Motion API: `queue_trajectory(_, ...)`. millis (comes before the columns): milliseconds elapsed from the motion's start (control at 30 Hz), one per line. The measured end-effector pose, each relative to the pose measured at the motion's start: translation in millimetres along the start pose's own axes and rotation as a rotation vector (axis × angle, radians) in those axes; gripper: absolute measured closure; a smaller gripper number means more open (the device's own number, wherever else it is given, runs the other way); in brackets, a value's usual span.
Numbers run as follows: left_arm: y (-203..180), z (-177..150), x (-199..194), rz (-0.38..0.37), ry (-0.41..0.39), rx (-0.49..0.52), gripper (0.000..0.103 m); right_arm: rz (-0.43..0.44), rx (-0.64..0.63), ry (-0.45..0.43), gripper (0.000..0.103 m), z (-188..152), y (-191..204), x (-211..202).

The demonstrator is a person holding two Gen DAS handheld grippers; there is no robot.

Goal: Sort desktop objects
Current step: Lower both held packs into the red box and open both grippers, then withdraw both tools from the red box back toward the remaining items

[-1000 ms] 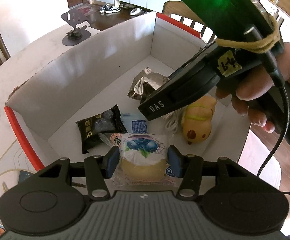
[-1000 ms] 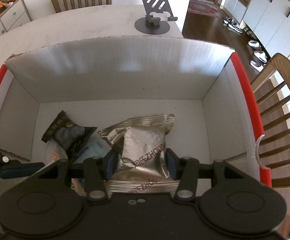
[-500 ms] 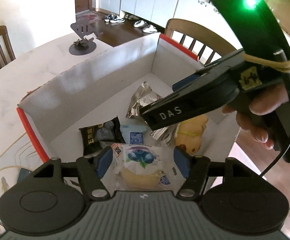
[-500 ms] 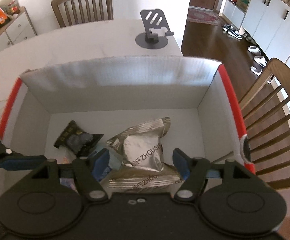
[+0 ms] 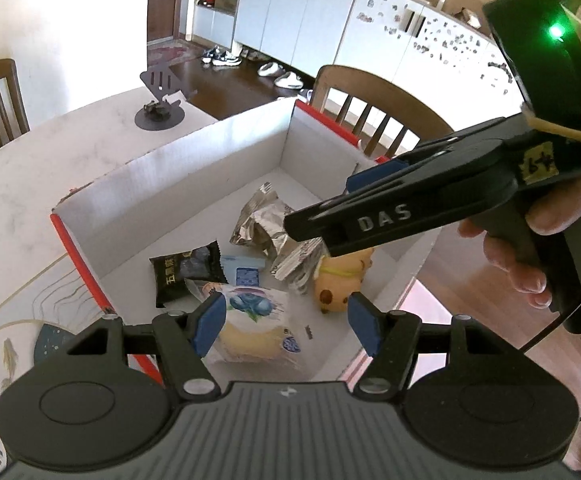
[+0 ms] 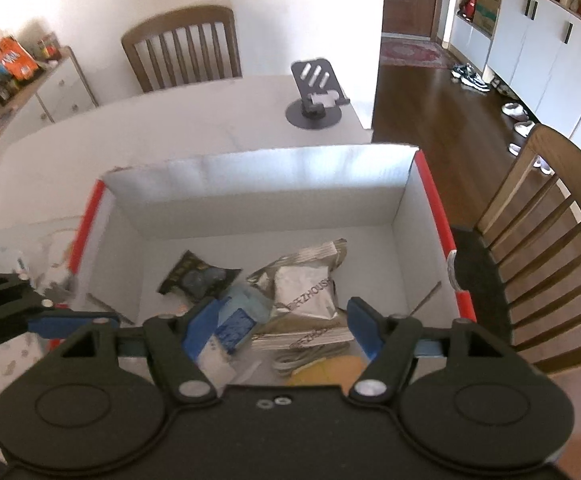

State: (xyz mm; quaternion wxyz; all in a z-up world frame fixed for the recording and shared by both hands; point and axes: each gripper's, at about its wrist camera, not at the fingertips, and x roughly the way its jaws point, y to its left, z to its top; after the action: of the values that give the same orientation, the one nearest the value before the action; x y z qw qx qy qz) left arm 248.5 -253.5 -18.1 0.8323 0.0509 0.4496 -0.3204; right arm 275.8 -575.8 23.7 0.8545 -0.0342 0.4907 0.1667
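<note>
Lower centre of left wrist view: blueberry bread pack point(image 5: 252, 330) lies on floor of the white box point(image 5: 194, 184), w/ left gripper point(image 5: 286, 326) above it, jaws just opened, pads clear of the wrapper, nothing gripped. Just above it: black snack pouch point(image 5: 184, 270), blue packet point(image 5: 246, 276), yellow plush toy point(image 5: 340, 280). Silver foil packs point(image 6: 306, 292) sit mid-box in right wrist view; right gripper point(image 6: 278, 330) over them, jaws just opened, nothing held. Phone stand point(image 6: 316, 98) on table point(image 6: 170, 128) beyond box; chair point(image 6: 550, 248) at frame right.
</note>
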Motion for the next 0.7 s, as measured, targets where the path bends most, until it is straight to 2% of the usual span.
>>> queue_trajectory(567,2,-21,-41,-0.036,-0.070,-0.035,0.037,0.060,0.053,-0.119,0.032,-26,19,-62)
queue_trajectory(700,8,-27,-52,-0.044,-0.083,-0.056,0.037,0.047,0.056,-0.130,0.031,-36,28,-69)
